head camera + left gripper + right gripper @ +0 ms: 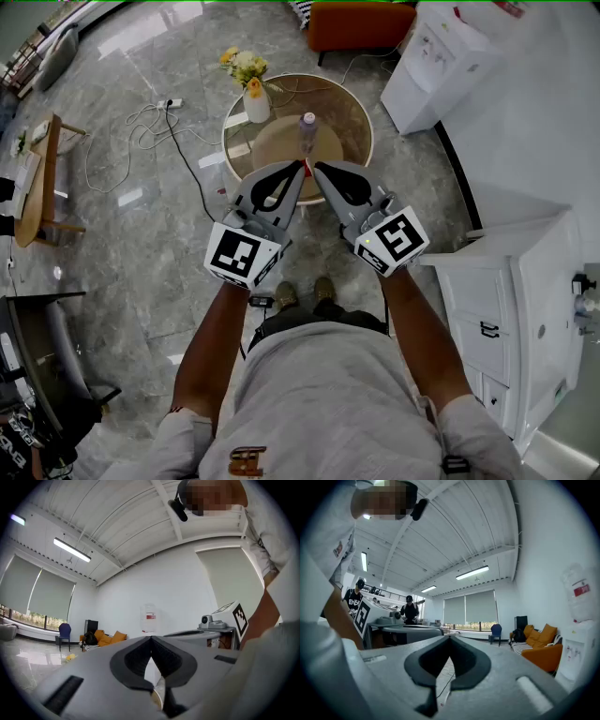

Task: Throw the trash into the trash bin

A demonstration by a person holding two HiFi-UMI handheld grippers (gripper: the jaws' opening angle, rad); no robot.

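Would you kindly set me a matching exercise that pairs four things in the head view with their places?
Things:
1. bottle
2. vase
3. power strip
4. cabinet

Places:
A. on the floor, left of the table
B. near the table's middle
C. by the picture's right edge
D. at the table's left rim

Pairs: 1-B, 2-D, 3-A, 4-C

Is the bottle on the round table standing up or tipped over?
Standing up. The bottle has its cap on top and its base on the round table, near the flower vase.
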